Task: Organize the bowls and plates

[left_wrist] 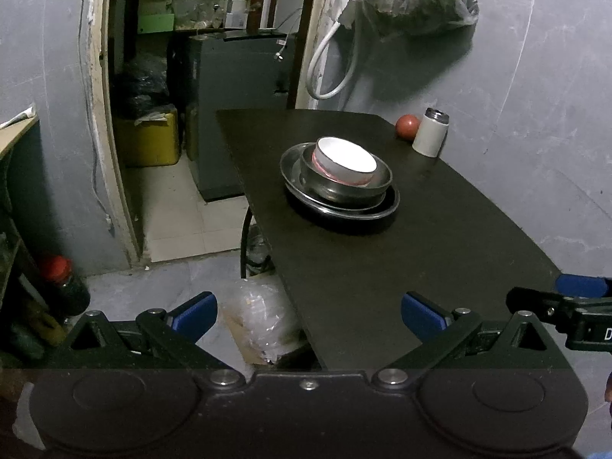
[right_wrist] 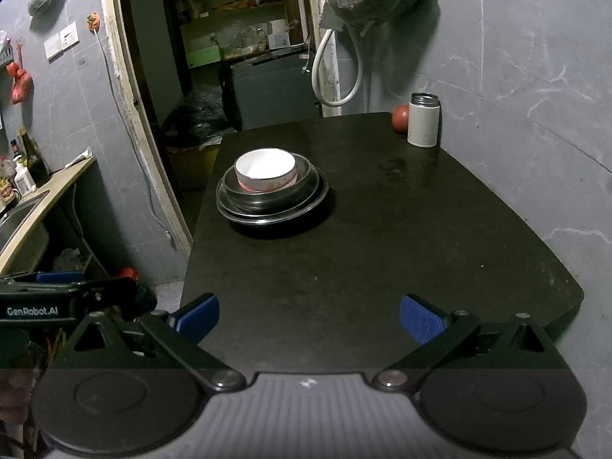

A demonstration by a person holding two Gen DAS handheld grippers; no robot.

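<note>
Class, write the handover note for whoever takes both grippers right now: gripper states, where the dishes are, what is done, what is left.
Left gripper: open, empty, held off the near table edge.
Right gripper: open, empty, over the near end of the table.
Dishes: white bowl nested in a steel bowl on stacked steel plates, one pile.
Done: everything looks stacked.
Left: apparently nothing; the flask and red ball are not dishes.

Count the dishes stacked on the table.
4 visible: white bowl on top, nested in a steel bowl, over two steel plates on the table. More may hide underneath.
</note>
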